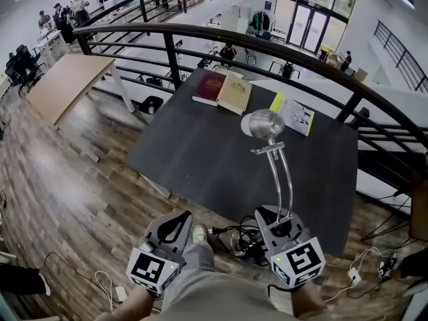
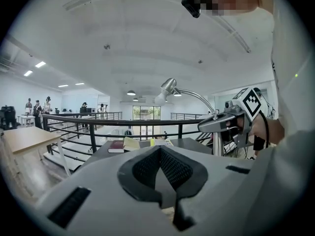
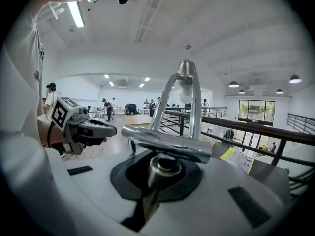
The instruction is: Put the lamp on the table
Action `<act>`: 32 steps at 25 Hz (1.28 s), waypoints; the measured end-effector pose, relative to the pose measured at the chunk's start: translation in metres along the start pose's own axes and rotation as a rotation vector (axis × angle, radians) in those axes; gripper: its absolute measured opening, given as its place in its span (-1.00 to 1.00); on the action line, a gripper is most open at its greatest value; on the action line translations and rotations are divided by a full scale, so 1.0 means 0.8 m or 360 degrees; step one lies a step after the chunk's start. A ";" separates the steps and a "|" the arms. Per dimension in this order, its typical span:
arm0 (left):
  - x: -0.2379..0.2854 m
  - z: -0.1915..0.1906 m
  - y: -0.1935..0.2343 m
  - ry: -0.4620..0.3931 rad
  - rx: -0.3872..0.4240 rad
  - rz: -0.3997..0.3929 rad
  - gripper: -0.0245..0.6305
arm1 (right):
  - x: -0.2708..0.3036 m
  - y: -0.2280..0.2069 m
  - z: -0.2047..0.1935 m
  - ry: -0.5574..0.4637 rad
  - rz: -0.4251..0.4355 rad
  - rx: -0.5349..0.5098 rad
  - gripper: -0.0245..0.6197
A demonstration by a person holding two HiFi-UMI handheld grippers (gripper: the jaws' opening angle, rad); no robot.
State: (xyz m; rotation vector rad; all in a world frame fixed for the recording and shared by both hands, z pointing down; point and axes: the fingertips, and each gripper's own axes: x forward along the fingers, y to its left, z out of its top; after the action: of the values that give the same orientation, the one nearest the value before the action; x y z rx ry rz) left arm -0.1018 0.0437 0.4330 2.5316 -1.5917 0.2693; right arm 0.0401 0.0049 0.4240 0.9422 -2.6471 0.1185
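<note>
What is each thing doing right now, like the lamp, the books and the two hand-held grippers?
Lamp: held at its lower end, up in the air, not yet on the table.
Right hand-held gripper: shut on the lamp.
Left hand-held gripper: shut, empty.
Red book: closed, lying flat on the table.
Tan book: closed, beside the red book.

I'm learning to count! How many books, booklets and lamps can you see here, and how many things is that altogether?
Books: 2, a red book and a tan book
Open booklets: 1, the yellow-edged booklet
Lamps: 1, the silver lamp
Total: 4
</note>
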 end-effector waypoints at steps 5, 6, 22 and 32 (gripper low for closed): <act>0.040 0.008 0.054 0.0012 -0.0019 -0.0055 -0.91 | 0.058 -0.021 0.018 0.0036 -0.0033 0.0017 -0.90; 0.048 0.011 0.064 0.0013 -0.0015 -0.0070 -0.91 | 0.067 -0.026 0.022 0.0040 -0.0047 0.0024 -0.90; 0.152 0.067 0.208 0.0007 0.0026 -0.0283 -0.91 | 0.202 -0.091 0.101 0.0050 -0.0229 0.0102 -0.90; 0.190 0.078 0.220 0.0045 0.0021 -0.0300 -0.91 | 0.222 -0.136 0.109 0.0112 -0.0285 0.0142 -0.91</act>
State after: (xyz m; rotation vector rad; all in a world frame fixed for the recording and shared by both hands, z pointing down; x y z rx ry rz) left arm -0.1912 -0.1786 0.4105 2.6516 -1.3335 0.2926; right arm -0.0449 -0.2025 0.3976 1.1770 -2.4978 0.2244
